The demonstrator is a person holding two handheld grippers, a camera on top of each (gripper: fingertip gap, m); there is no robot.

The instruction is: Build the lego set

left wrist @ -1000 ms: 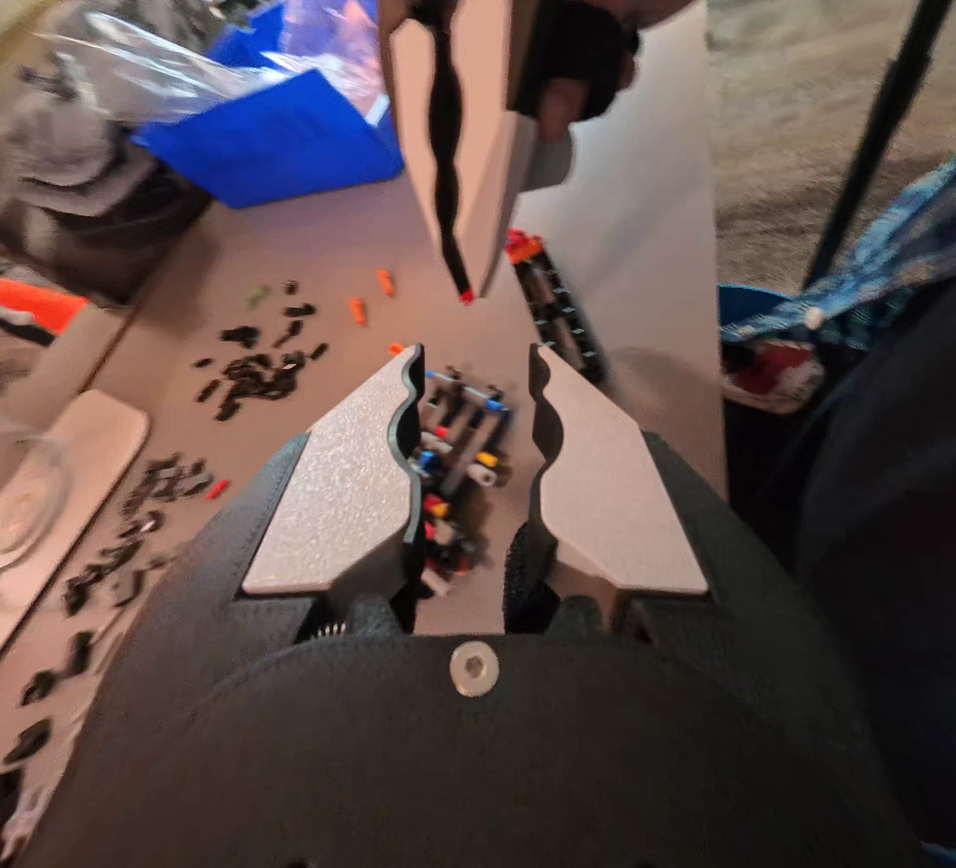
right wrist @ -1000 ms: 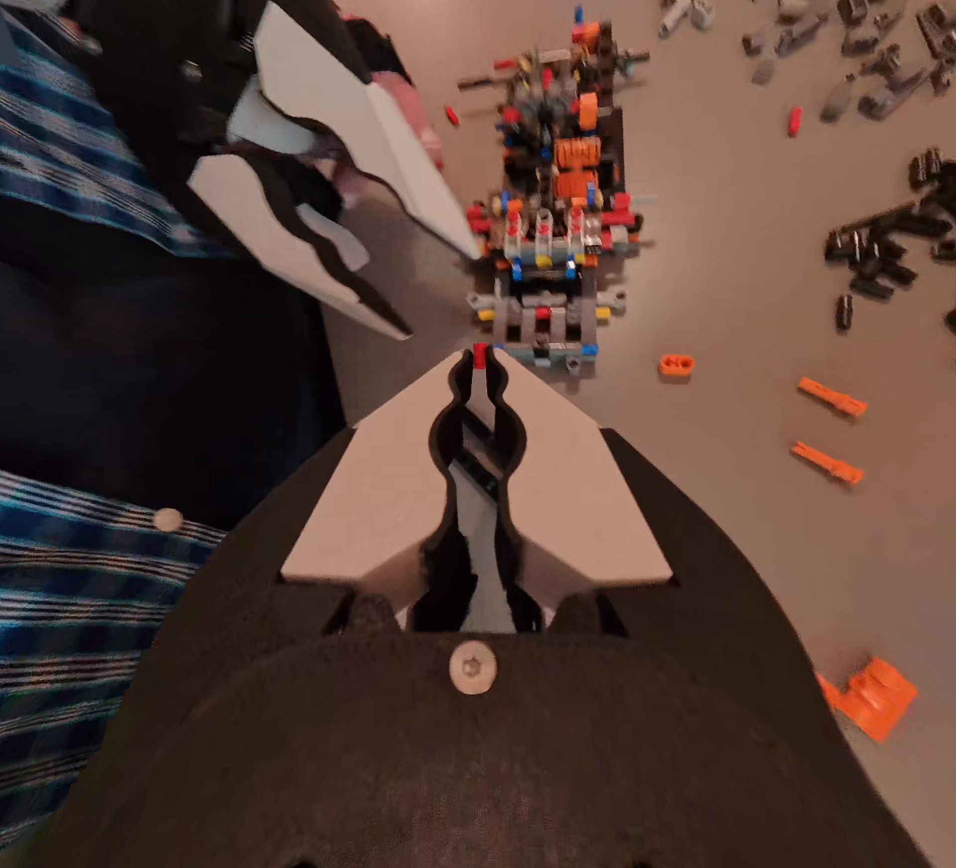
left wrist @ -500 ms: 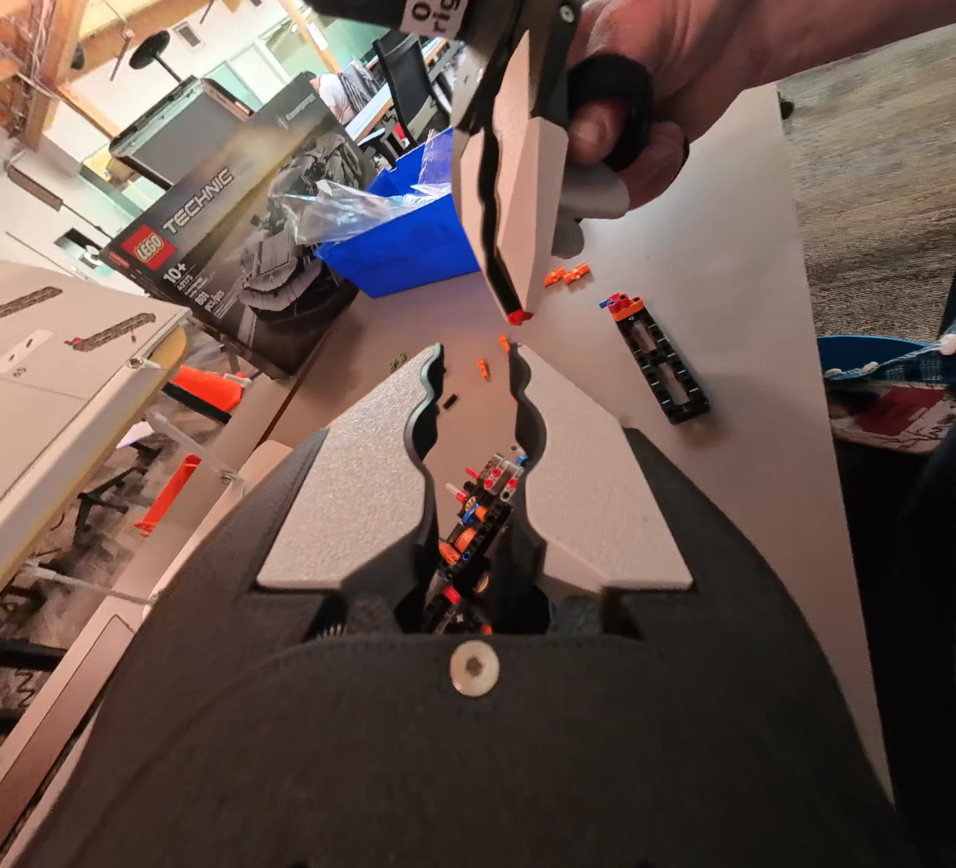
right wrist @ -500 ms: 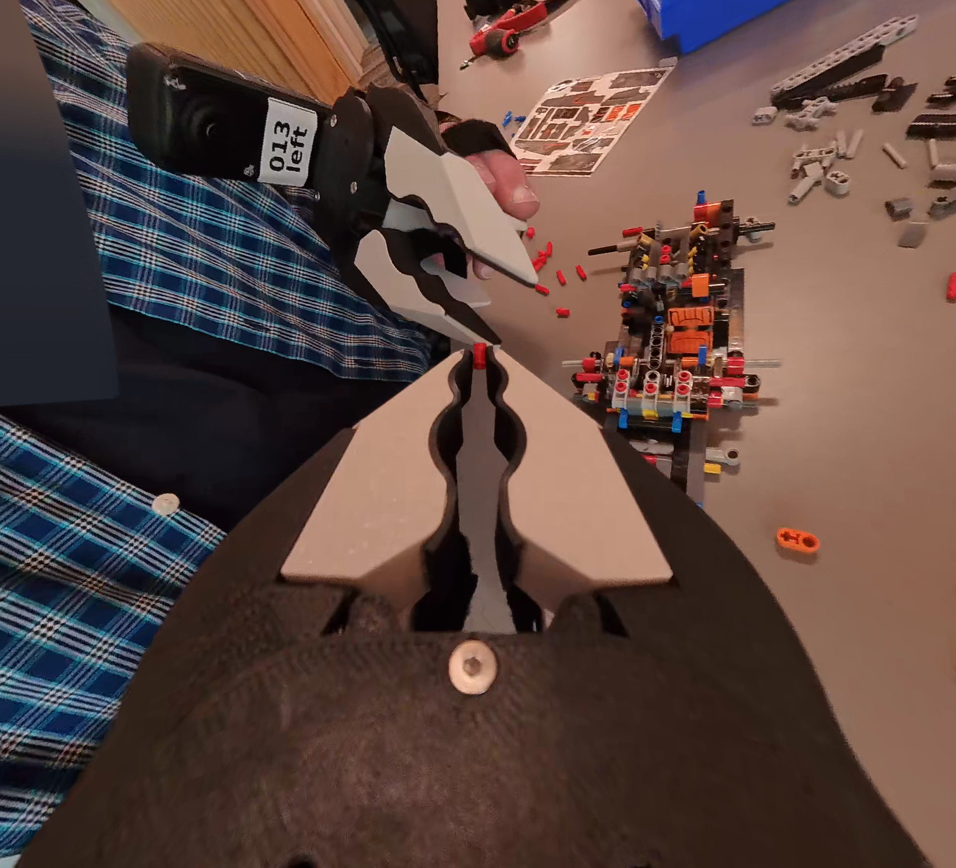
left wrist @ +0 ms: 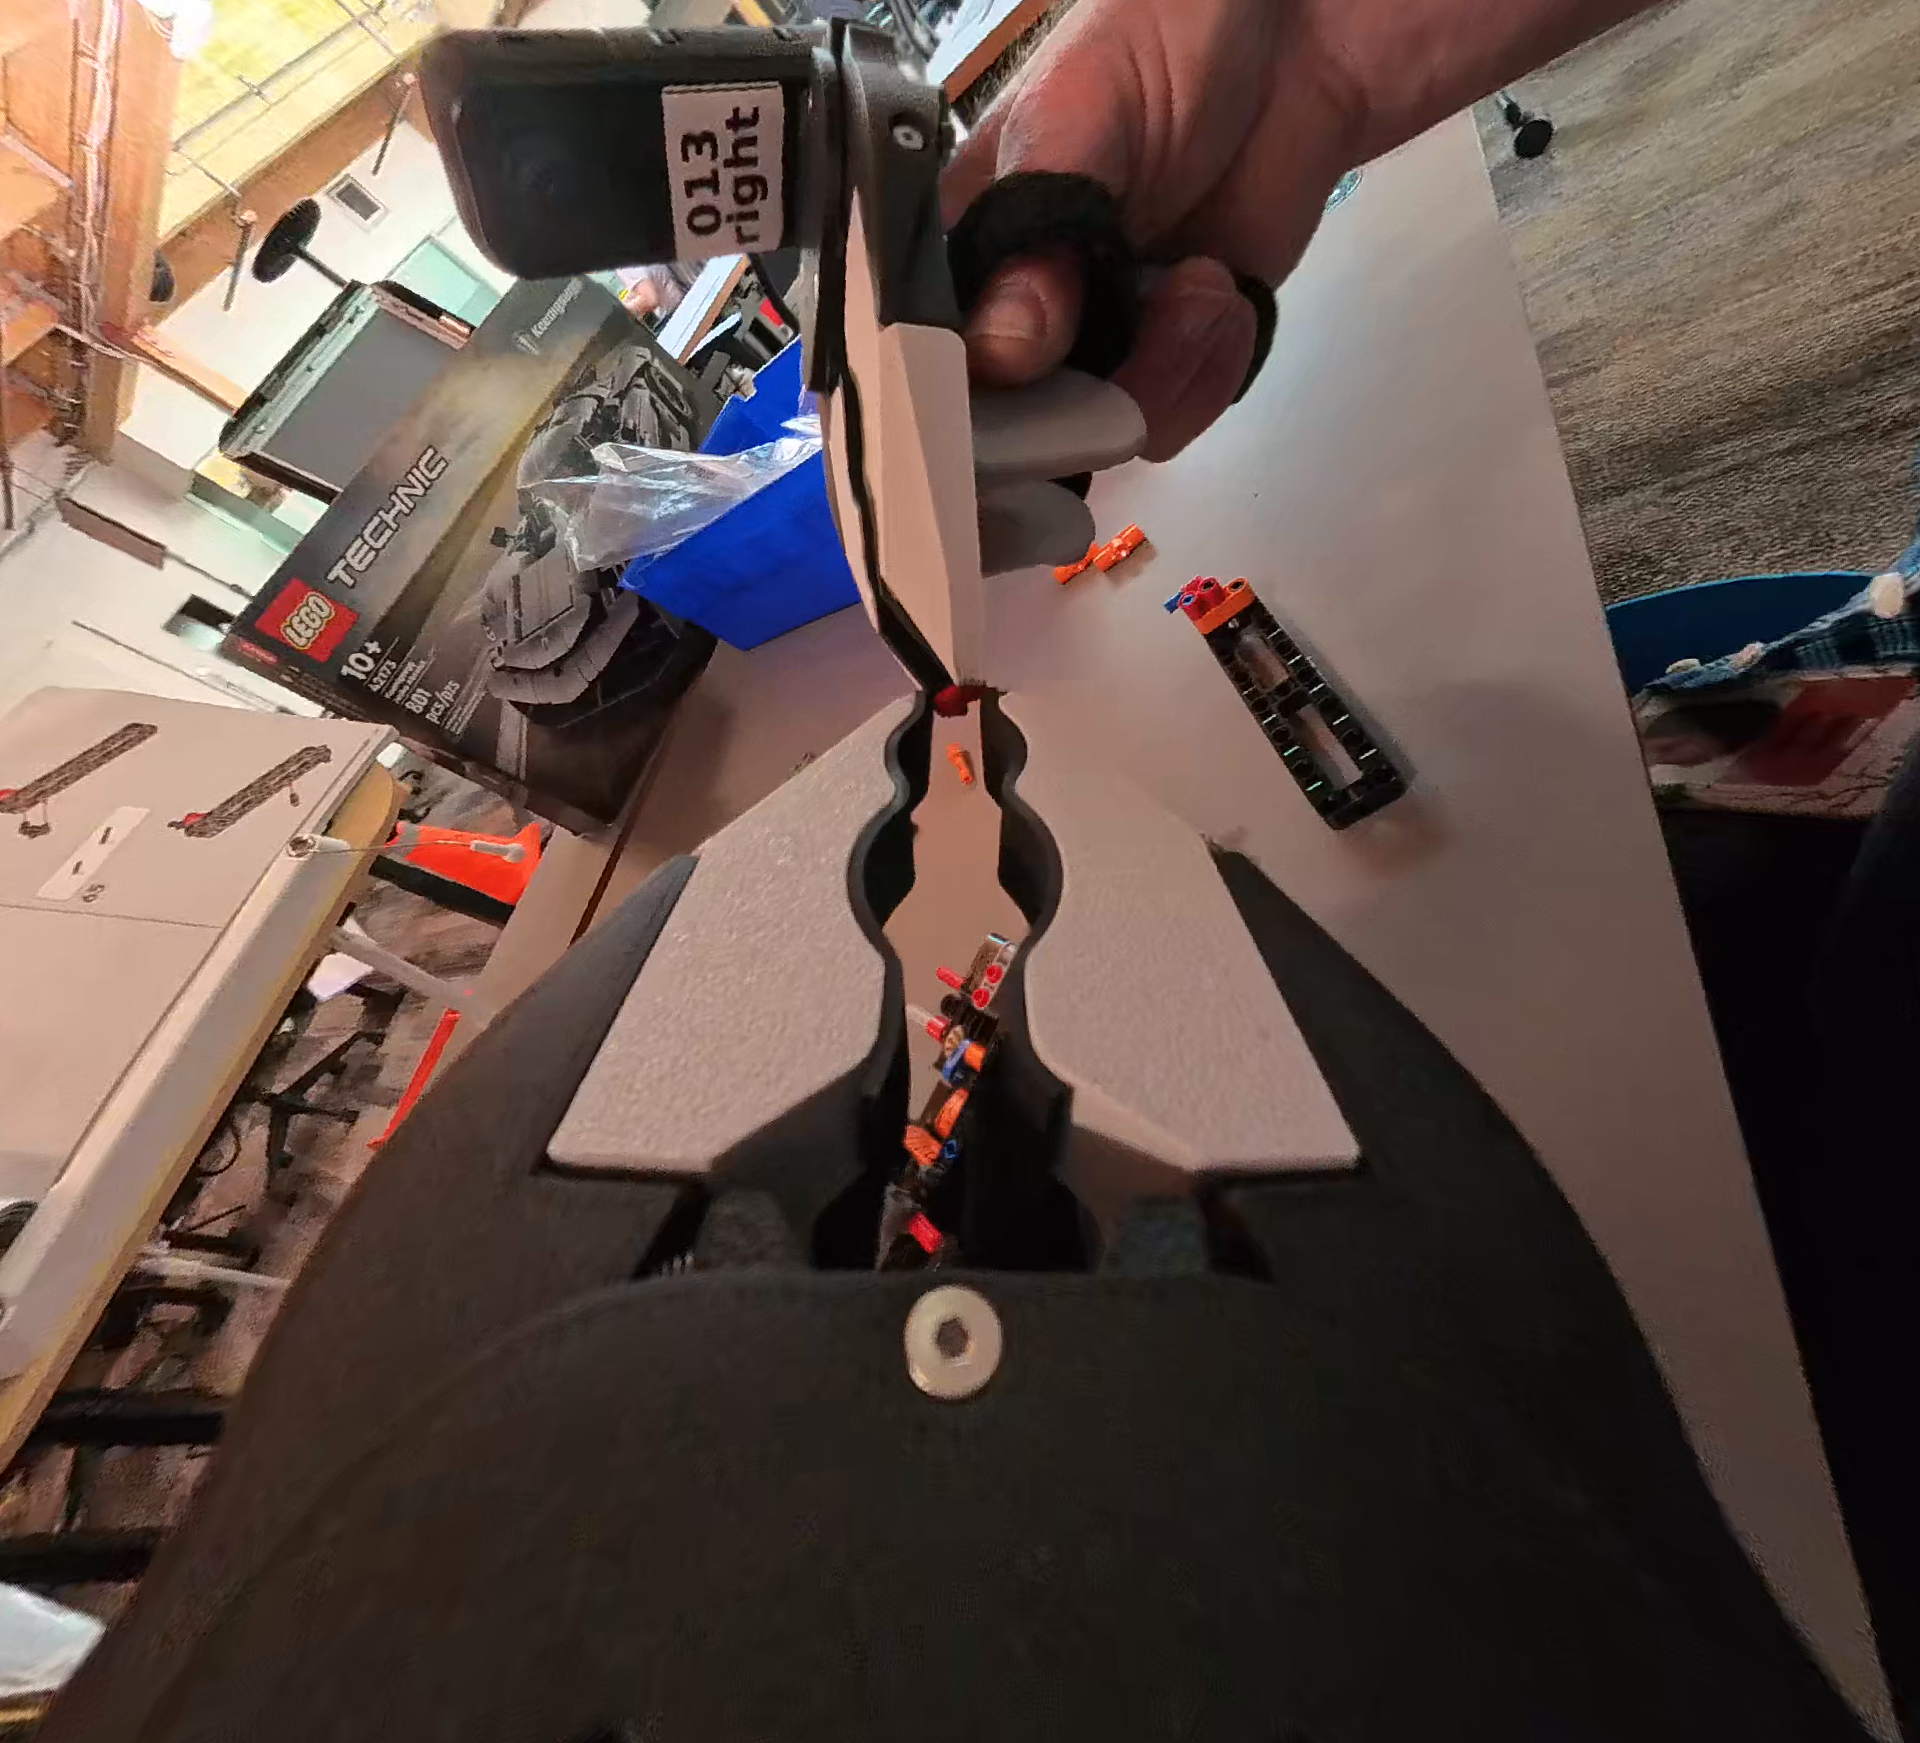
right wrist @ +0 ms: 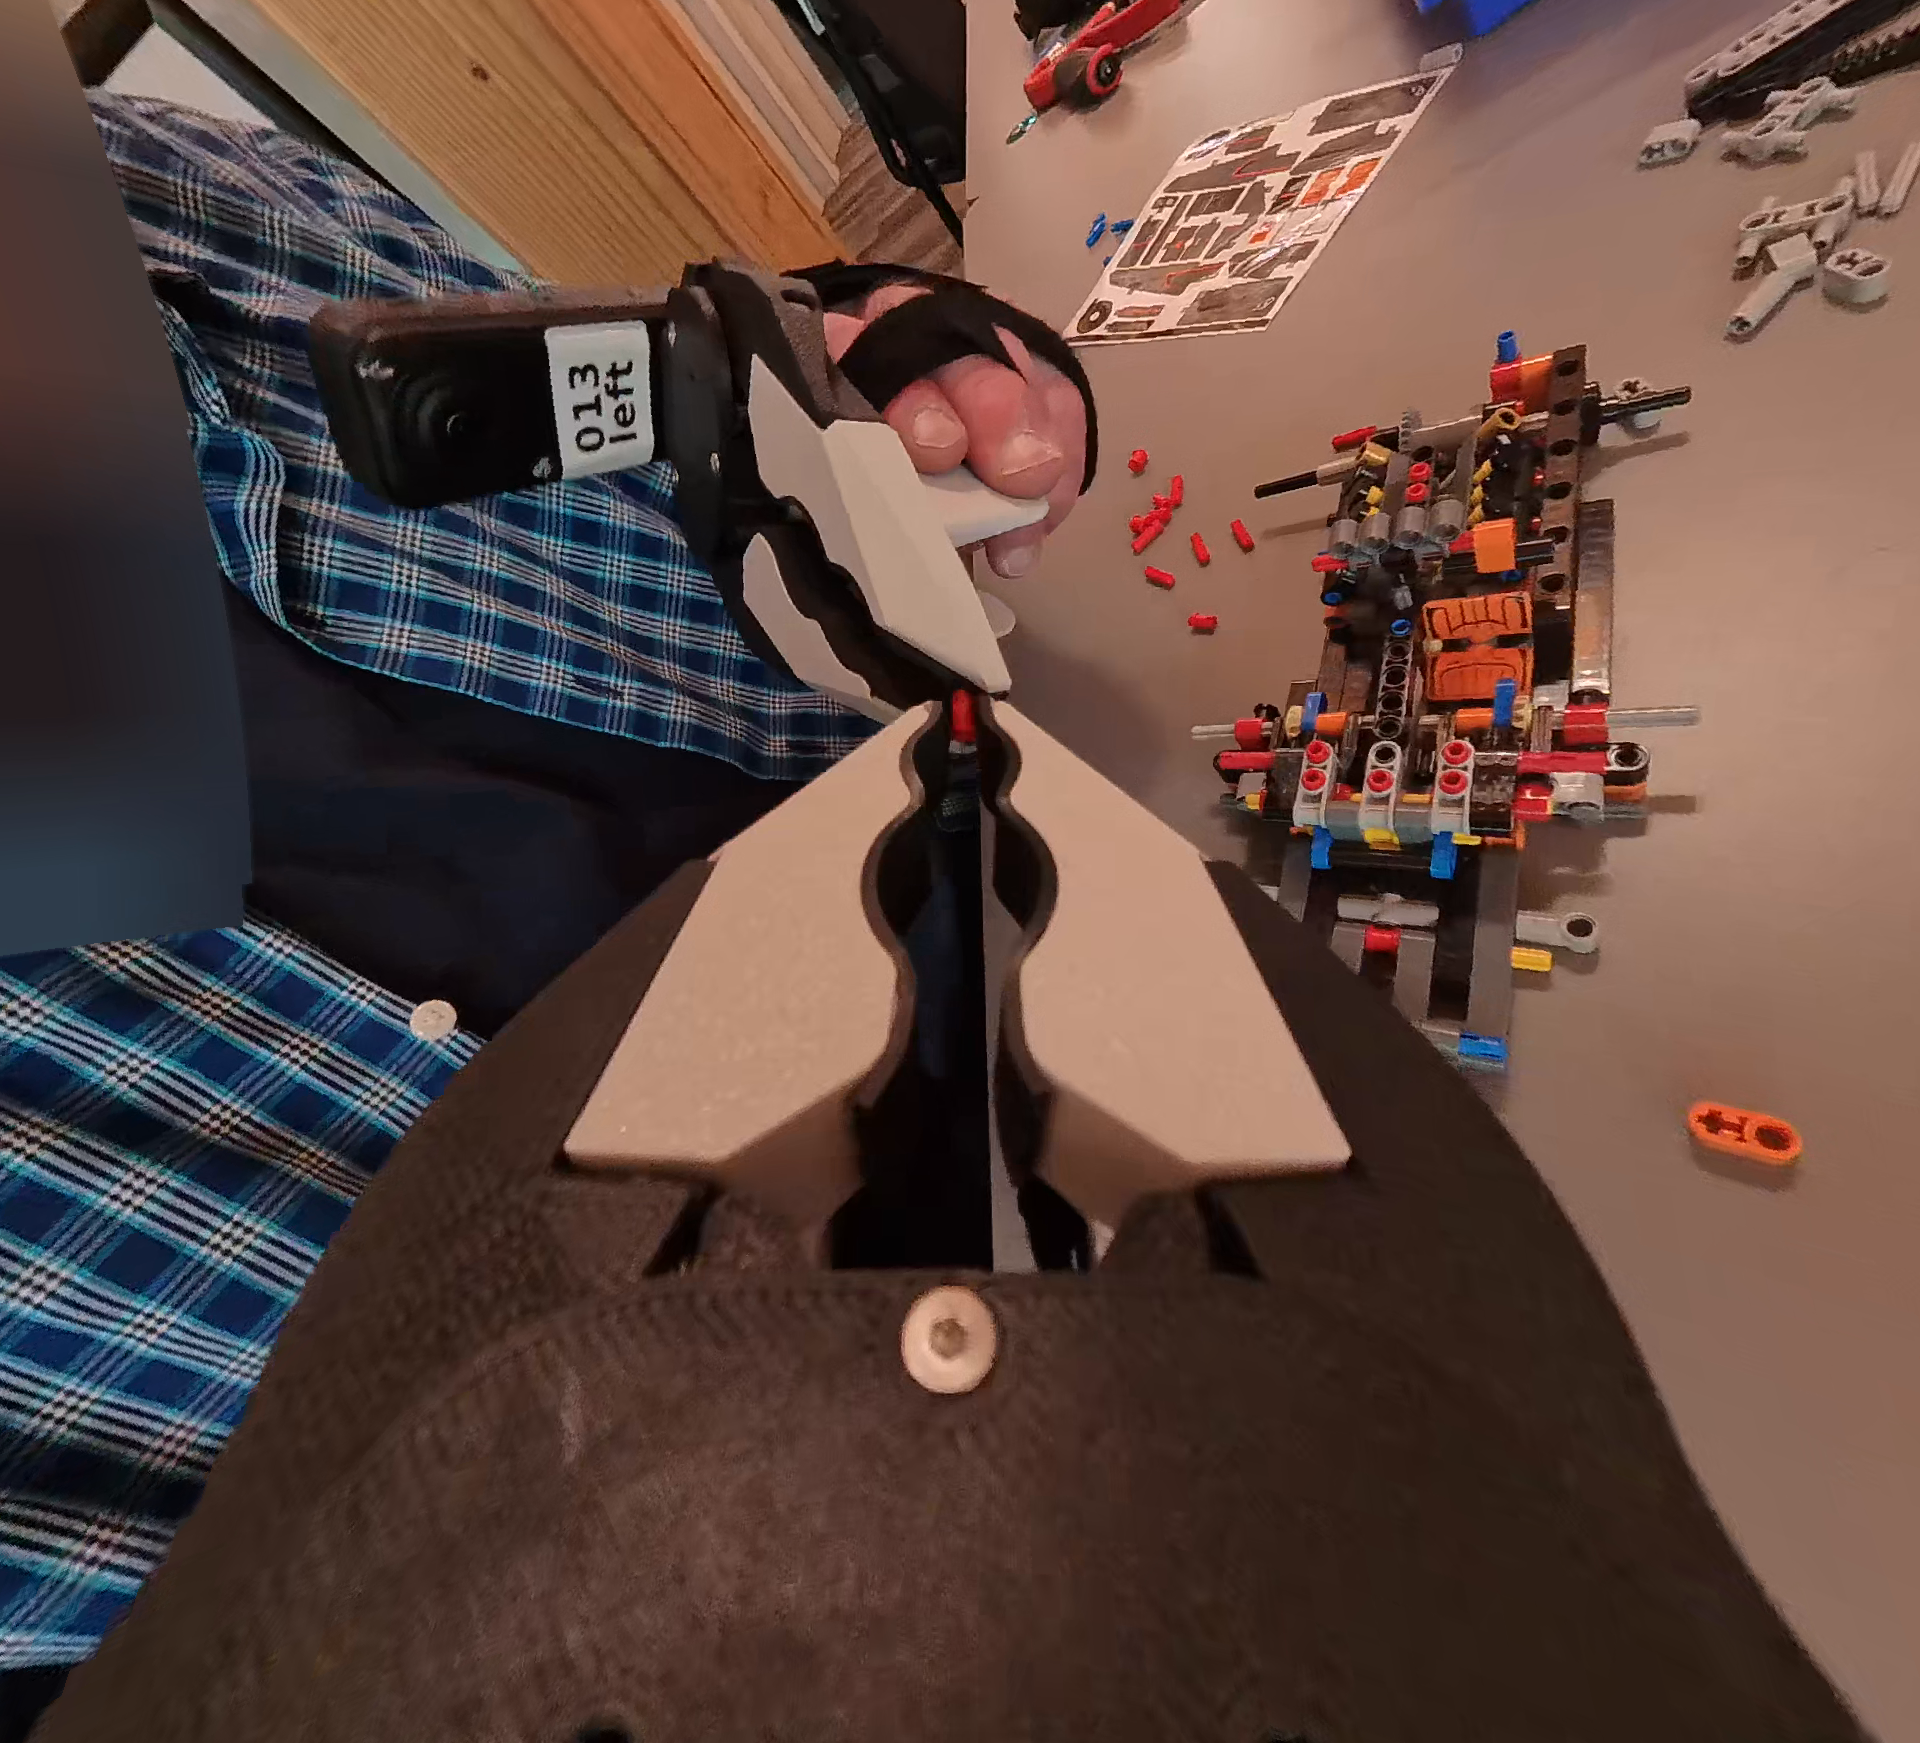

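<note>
Jaws now meeting, both gripping red pin [left wrist: 948, 699]

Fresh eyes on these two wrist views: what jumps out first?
The two grippers meet tip to tip in mid-air: the right gripper pinches a small red pin, and the left gripper has closed its tips on the same pin. On the grey table to the right sits the half-built chassis, dense with red, orange and blue parts, with loose red pins scattered beside it.
</note>
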